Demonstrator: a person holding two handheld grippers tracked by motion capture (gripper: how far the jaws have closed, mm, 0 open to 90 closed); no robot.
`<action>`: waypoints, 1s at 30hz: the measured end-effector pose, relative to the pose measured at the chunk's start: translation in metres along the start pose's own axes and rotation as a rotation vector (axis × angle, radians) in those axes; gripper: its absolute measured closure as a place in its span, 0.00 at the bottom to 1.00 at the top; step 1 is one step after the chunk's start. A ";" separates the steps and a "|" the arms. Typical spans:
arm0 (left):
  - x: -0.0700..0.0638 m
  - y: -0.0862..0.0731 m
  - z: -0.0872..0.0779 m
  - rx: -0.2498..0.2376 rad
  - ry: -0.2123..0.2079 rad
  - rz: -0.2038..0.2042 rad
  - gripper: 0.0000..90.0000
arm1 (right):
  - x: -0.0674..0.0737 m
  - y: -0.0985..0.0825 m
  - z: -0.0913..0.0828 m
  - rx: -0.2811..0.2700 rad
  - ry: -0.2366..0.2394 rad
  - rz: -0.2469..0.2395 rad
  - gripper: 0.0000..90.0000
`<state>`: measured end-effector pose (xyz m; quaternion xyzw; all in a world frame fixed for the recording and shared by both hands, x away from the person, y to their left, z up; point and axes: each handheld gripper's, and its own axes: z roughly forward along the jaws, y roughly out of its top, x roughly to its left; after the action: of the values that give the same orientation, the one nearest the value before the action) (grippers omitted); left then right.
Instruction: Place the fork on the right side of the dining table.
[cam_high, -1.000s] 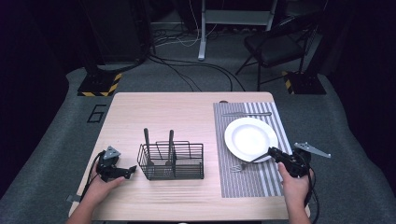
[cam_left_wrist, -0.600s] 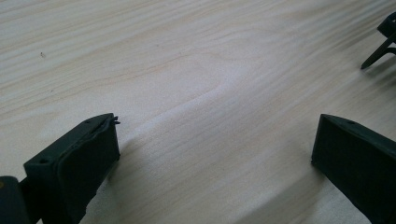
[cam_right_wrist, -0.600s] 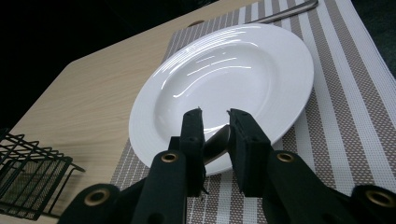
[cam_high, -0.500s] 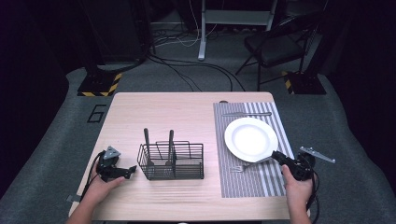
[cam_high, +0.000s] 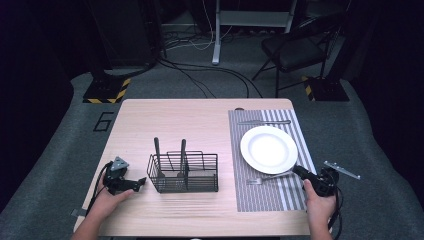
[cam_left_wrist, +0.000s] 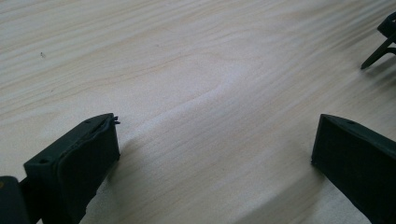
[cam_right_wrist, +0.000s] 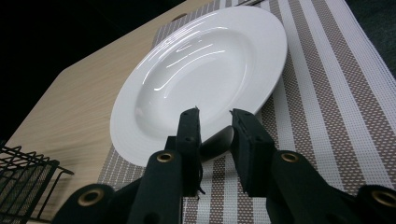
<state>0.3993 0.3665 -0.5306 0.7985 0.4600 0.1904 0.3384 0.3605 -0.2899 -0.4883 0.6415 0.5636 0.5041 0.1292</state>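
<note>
Here we see the right hand-held gripper (cam_high: 301, 173) low over the striped placemat (cam_high: 260, 192), just beside the near rim of the white plate (cam_high: 268, 148). A fork (cam_high: 267, 177) lies on the placemat with its handle running into the jaws, which stand slightly apart and have just been opening a little; whether the pads press on it, we cannot tell. The left hand-held gripper (cam_high: 139, 183) rests on the table (cam_high: 200, 120) beside the wire basket (cam_high: 184, 172), jaws wide and empty.

The plate (cam_high: 268, 149) is plain white, the placemat (cam_high: 260, 192) has grey and white stripes, the basket (cam_high: 183, 173) is black wire, and the table (cam_high: 200, 122) is pale wood.
</note>
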 end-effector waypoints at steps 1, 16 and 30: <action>0.000 0.000 0.000 0.000 0.000 0.000 0.00 | -0.001 -0.001 0.000 0.000 0.000 0.010 0.81; 0.000 0.000 0.000 0.001 -0.001 0.002 0.00 | -0.026 -0.011 0.007 0.045 0.018 0.107 0.77; 0.000 0.000 0.000 0.000 0.001 0.003 0.00 | -0.034 -0.015 0.011 0.087 0.013 0.169 0.74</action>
<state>0.3995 0.3667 -0.5306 0.7990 0.4591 0.1913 0.3380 0.3650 -0.3098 -0.5219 0.6885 0.5296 0.4925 0.0549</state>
